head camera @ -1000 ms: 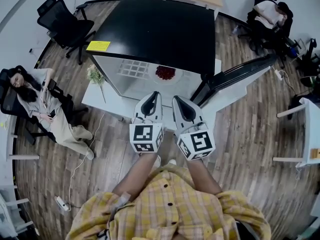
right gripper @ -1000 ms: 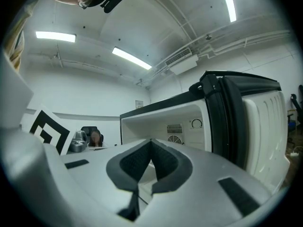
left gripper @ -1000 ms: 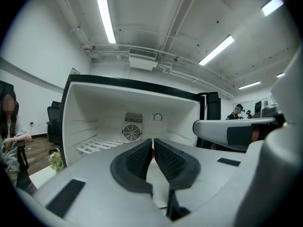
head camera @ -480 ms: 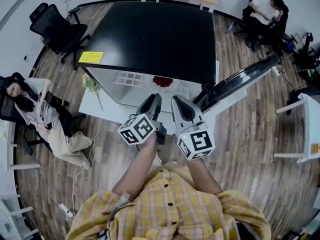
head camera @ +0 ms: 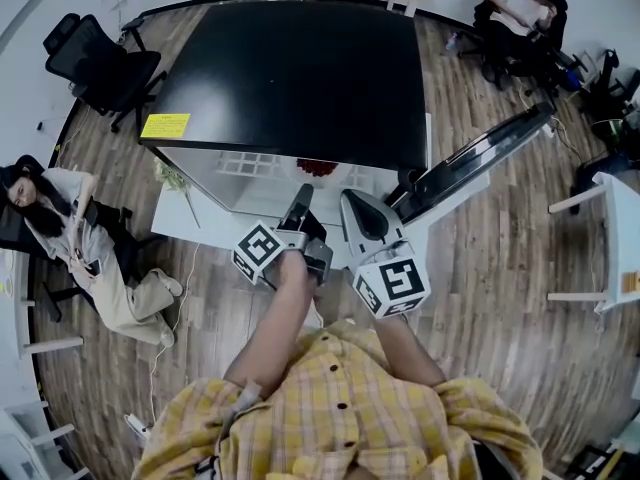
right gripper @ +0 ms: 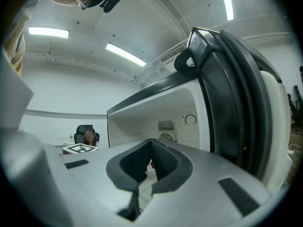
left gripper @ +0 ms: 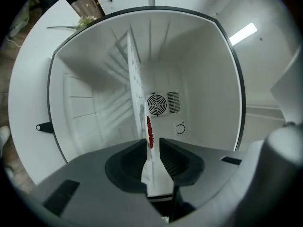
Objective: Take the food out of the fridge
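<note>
left gripper [head camera: 300,206] hangs at the mouth of the open fridge [head camera: 300,68], rolled onto its side, so that in its own view the shelf [left gripper: 135,79] runs up and down instead of across. its jaws stand a little apart with nothing gripped; only the fridge interior shows through the gap. right gripper [head camera: 357,208] sits just beside it, level, aimed into the same opening with the door [head camera: 480,153] swung out on its right; its jaws are also slightly apart and empty.

the food [head camera: 317,167], a small red heap, lies on the shelf well inside, straight ahead of both grippers and a touch nearer the left one's line. in the left gripper view it [left gripper: 149,132] shows edge-on as a thin red streak, right in line with the gap between the jaws and in front of the fan grille at the back wall. whether it rests on a plate or straight on the shelf is hard to tell from here.

my read: the left gripper is the better placed. the move is a straight push inward along its own axis, and the jaws look too narrow for the heap, so they would need to widen first.
</note>
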A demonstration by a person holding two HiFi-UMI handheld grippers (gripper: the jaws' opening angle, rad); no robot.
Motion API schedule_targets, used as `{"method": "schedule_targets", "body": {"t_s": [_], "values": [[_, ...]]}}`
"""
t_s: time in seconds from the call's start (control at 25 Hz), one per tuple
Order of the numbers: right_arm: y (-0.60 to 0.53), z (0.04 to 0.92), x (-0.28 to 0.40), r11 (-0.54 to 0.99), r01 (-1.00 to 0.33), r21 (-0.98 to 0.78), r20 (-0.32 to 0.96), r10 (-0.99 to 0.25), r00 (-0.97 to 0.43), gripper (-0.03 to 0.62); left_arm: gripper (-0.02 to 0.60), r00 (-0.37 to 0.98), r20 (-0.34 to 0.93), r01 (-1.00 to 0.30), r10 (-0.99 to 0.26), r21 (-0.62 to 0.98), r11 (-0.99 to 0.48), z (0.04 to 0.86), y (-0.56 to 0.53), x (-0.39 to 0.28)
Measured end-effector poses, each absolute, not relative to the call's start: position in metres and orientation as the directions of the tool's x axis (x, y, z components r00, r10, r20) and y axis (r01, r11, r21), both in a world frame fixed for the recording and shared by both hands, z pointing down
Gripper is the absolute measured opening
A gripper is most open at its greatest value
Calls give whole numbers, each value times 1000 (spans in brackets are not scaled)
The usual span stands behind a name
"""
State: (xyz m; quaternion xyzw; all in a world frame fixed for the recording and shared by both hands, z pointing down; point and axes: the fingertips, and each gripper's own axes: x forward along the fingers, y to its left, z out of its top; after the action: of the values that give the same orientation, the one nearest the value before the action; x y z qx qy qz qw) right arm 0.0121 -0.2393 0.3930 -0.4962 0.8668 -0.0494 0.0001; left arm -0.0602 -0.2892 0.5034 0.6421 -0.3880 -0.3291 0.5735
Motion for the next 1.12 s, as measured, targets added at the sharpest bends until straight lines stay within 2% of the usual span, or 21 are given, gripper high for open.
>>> {"method": "schedule_targets", "body": {"t_s": [0.4, 0.52, 0.6, 1.12], "values": [[-242, 393, 11, 499, -862, -82, 53, -862, -504, 6, 75, 455, 41, -93, -889, 996, -1, 512, -304, -58], [-242, 394, 11, 500, -862, -80, 53, -862, -505, 6, 29, 455, 51, -84, -889, 996, 15, 515, -305, -59], [-241, 394, 11, 501, -862, -81, 53, -861, -505, 6, 20, 452, 57, -74, -890, 997, 26, 514, -306, -59], [-234, 392, 11, 507, -858, -82, 52, -858, -512, 6, 12, 409, 53, -55, -911, 998, 33, 505, -295, -70]]}}
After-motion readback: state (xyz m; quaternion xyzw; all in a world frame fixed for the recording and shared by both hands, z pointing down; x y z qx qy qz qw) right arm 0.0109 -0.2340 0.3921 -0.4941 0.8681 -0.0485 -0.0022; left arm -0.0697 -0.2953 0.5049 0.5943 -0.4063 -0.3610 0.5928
